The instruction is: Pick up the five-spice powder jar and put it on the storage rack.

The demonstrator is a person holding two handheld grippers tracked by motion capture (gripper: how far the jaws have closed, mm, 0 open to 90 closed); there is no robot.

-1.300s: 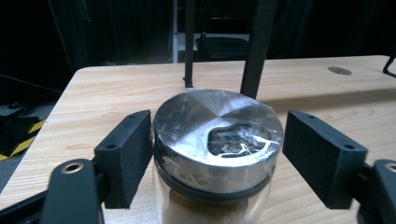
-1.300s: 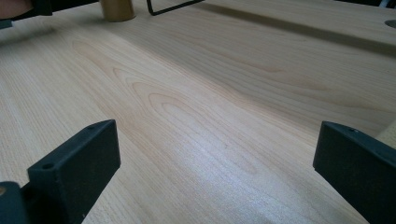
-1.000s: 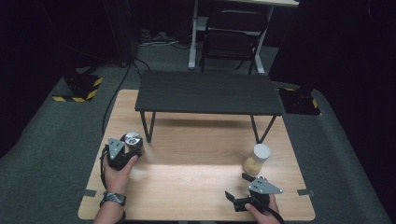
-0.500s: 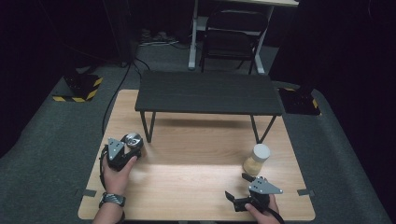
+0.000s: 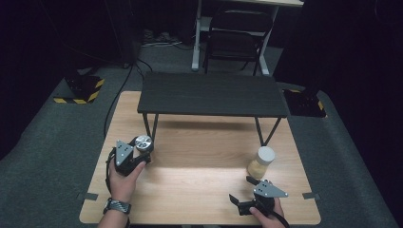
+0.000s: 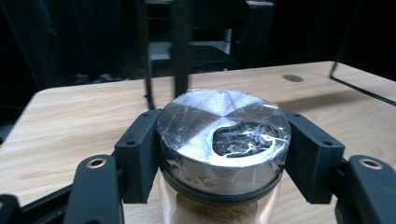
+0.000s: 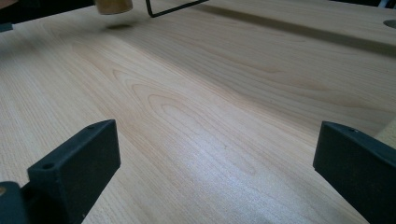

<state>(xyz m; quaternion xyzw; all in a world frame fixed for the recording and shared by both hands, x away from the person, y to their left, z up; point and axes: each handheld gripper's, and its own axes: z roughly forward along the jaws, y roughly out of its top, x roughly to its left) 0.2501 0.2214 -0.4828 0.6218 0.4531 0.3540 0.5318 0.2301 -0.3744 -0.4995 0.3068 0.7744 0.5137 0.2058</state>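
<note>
A glass jar with a shiny silver lid (image 6: pixel 224 135) holds brown powder and stands at the left of the wooden table. My left gripper (image 6: pixel 224 158) is shut on it, one black pad on each side just under the lid. From above, the same silver-lidded jar (image 5: pixel 142 142) sits at the tip of my left gripper (image 5: pixel 141 151), near the shelf's left legs. A second jar with a white lid (image 5: pixel 263 162) and tan contents stands at the right. My right gripper (image 5: pixel 243 191) rests open just in front of it, near the table's front edge, with bare wood between its jaws (image 7: pixel 217 154).
A low black shelf on thin metal legs (image 5: pixel 211 94) spans the back half of the table (image 5: pixel 199 199). The base of the white-lidded jar (image 7: pixel 112 5) and a shelf leg (image 7: pixel 173 6) show at the top of the right gripper view. A black chair (image 5: pixel 235 45) stands beyond the table.
My left gripper and the silver-lidded jar have shifted slightly to the right. The right gripper has stayed put.
</note>
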